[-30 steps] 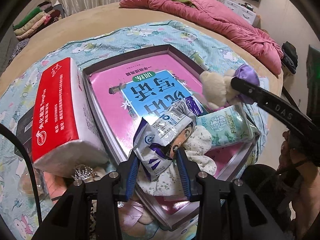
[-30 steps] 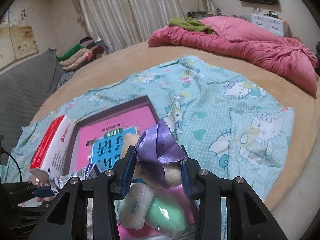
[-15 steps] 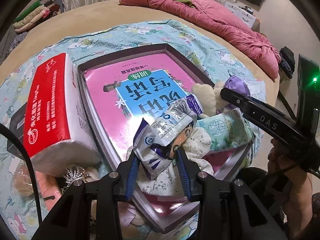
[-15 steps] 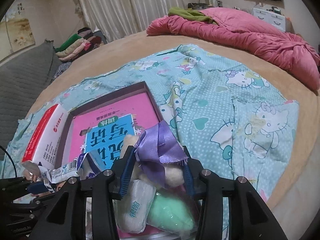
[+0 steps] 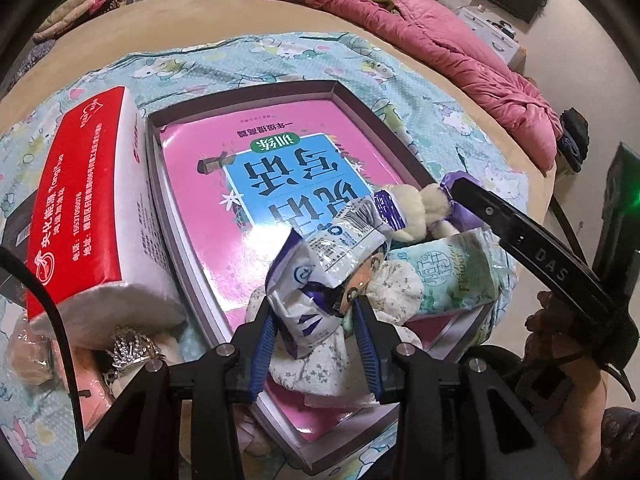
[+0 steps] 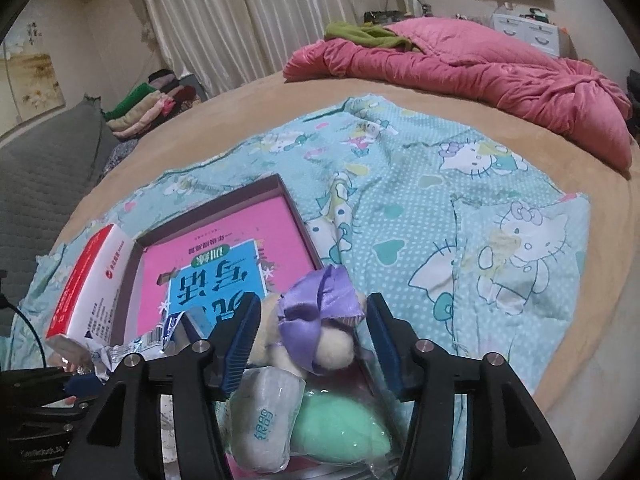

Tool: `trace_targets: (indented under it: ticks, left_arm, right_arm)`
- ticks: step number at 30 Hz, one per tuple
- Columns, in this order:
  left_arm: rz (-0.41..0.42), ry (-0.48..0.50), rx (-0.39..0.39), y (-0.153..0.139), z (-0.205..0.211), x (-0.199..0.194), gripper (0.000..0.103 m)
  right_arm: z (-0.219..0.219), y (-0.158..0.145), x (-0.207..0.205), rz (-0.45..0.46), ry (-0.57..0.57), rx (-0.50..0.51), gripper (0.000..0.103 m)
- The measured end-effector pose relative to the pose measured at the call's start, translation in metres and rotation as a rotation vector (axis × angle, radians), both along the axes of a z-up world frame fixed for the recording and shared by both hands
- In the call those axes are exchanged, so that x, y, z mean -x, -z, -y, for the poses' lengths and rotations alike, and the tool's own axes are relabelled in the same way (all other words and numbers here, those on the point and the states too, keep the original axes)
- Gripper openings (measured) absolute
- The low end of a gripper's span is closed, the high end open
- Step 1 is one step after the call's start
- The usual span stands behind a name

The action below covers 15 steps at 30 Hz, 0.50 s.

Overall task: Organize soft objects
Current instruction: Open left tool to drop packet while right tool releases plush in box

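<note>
A shallow box [image 5: 158,148] with a pink and blue book inside lies on the bed. My left gripper [image 5: 316,312] is shut on a crinkled white and purple wrapper [image 5: 320,264], held over a white floral cloth [image 5: 396,288] at the box's near end. A green tissue pack [image 5: 452,272] lies beside it. My right gripper [image 6: 310,322] is open, its fingers apart on either side of a cream plush toy with a purple ribbon [image 6: 316,320], which lies in the box. The toy also shows in the left wrist view [image 5: 420,204].
A red and white tissue pack [image 5: 84,208] lies left of the box. A silver tiara [image 5: 128,350] and peach items sit at near left. A Hello Kitty cloth [image 6: 460,208] covers the bed. A pink quilt [image 6: 460,60] is heaped at the far side.
My right gripper has opened and let go of the plush toy, which now rests in the box. My left gripper still holds the wrapper and has moved little.
</note>
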<state>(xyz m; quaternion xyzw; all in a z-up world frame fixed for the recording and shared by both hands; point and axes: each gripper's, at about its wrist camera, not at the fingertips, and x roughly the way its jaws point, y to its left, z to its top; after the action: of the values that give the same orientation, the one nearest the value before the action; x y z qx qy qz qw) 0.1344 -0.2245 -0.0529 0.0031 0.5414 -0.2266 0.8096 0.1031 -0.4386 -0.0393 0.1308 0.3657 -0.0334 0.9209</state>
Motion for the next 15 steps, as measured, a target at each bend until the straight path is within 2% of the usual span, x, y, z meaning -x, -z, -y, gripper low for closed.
trace_targets:
  ticks: [12,15]
  left_arm:
    - [-0.01,-0.018,0.023,0.0001,-0.004,-0.002,0.038]
    - [-0.004,-0.017,0.027,-0.0025,-0.005,-0.0005,0.043]
  right_arm:
    - [0.0073,-0.0069,0.0073,0.049,0.022,-0.019,0.065]
    - [0.0066,-0.0082,0.0084,0.057,0.021,-0.017,0.066]
